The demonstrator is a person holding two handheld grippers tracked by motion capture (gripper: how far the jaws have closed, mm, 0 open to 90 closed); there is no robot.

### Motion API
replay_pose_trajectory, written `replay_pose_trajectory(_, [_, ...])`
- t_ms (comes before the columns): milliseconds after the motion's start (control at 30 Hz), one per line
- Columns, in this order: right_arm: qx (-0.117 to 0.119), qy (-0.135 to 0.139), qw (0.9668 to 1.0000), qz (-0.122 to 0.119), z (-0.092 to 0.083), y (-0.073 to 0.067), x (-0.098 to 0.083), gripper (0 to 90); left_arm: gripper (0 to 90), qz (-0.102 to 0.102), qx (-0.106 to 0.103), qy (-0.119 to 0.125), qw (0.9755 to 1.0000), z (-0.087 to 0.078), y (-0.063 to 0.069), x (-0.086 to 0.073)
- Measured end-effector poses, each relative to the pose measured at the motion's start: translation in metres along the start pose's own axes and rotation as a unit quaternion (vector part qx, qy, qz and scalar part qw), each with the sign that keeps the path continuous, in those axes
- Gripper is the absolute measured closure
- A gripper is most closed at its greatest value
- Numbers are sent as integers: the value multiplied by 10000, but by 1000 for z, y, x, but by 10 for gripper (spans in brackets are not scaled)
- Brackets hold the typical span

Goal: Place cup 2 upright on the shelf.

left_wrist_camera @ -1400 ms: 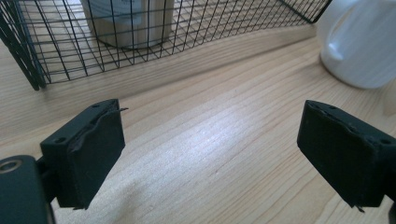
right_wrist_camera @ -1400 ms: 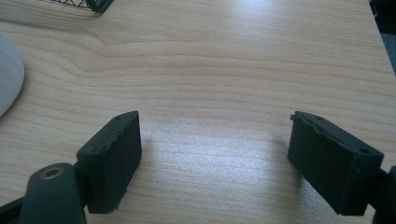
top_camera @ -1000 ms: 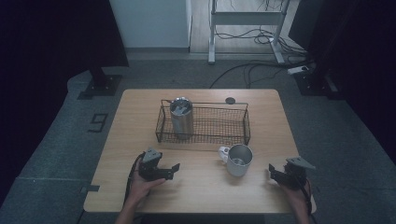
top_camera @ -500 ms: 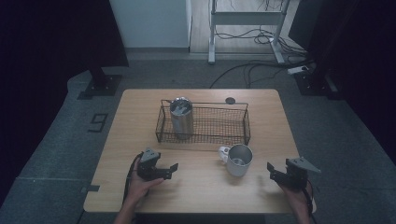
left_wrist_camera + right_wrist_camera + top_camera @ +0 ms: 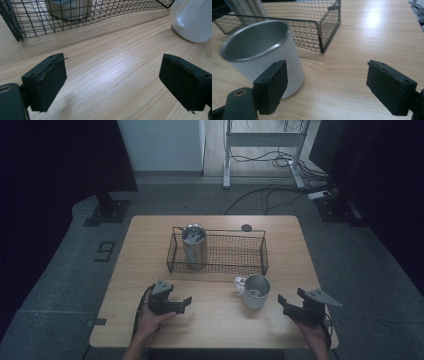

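Shiny metal mug (image 5: pixel 256 291) stands upright on the table (image 5: pixel 215 330), just in front of the wire basket (image 5: pixel 218 252). Right gripper (image 5: pixel 289 304) is nearer the mug, jaws apart, holding nothing. Left gripper (image 5: pixel 183 303) is farther from the mug, open and empty too.

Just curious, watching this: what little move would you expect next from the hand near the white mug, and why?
Probably the right hand-held gripper slides toward the white mug to close on it: its jaws stand open and empty, the mug stands beside them on the table, outside the wire basket.
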State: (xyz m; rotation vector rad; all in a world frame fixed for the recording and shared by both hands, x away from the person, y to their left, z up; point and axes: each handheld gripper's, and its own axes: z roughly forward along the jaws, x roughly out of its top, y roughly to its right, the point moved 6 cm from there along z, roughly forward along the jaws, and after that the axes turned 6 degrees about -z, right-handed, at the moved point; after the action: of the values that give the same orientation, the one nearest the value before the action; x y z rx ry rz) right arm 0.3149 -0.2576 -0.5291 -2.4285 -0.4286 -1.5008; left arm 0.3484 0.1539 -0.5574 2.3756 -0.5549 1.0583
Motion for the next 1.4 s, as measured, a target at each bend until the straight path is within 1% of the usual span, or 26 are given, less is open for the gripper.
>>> replay_pose_trajectory(100, [119,72,9999,15,-1,-7,4,162,75,-14,-34,11,10000,-1,1,0])
replay_pose_trajectory(167, [147,74,9999,-21,-2,-11,6,156,75,-37,-32,32,10000,-1,0,0])
replay_pose_trajectory(233, [233,93,9997,-37,-2,-16,8,150,78,-68,-42,58,10000,-2,0,1])
replay_pose_trajectory(333, [338,144,9993,-31,-2,-22,12,140,78,-63,-16,58,10000,-2,-1,1])
replay_pose_trajectory(367, [412,154,9990,-30,-2,-25,13,133,78,-66,-7,74,10000,-3,-1,1])
replay_pose_trajectory(467, [483,165,9987,-49,-1,-32,14,131,78,-49,28,129,9999,-4,-1,1])
replay_pose_trajectory(533, [560,157,9983,-32,1,-37,15,130,78,-45,22,124,9999,-4,-1,1])
replay_pose_trajectory(600, [564,118,9983,-111,4,-41,15,129,78,-69,19,98,9999,-3,-2,0])
replay_pose_trajectory(767, [605,55,9979,-217,13,-48,15,116,79,-69,-39,-28,10000,0,-2,-3])
replay_pose_trajectory(800, [628,8,9977,-257,15,-50,15,116,78,-69,-49,-64,9999,1,-2,-4])
replay_pose_trajectory(900, [671,-19,9974,-253,19,-51,14,115,78,-36,-71,-125,9999,3,0,-6])
replay_pose_trajectory(967, [658,-27,9975,-268,21,-52,14,107,78,-24,-80,-141,9999,4,1,-6])
replay_pose_trajectory(1100, [661,-43,9974,-295,25,-53,14,95,78,-42,-96,-200,9997,5,1,-8])
replay_pose_trajectory(1167, [669,-44,9972,-335,27,-55,14,85,78,-54,-131,-267,9995,6,1,-9])
replay_pose_trajectory(1400, [679,-114,9967,-421,38,-61,15,40,78,-32,-143,-247,9996,6,2,-9])
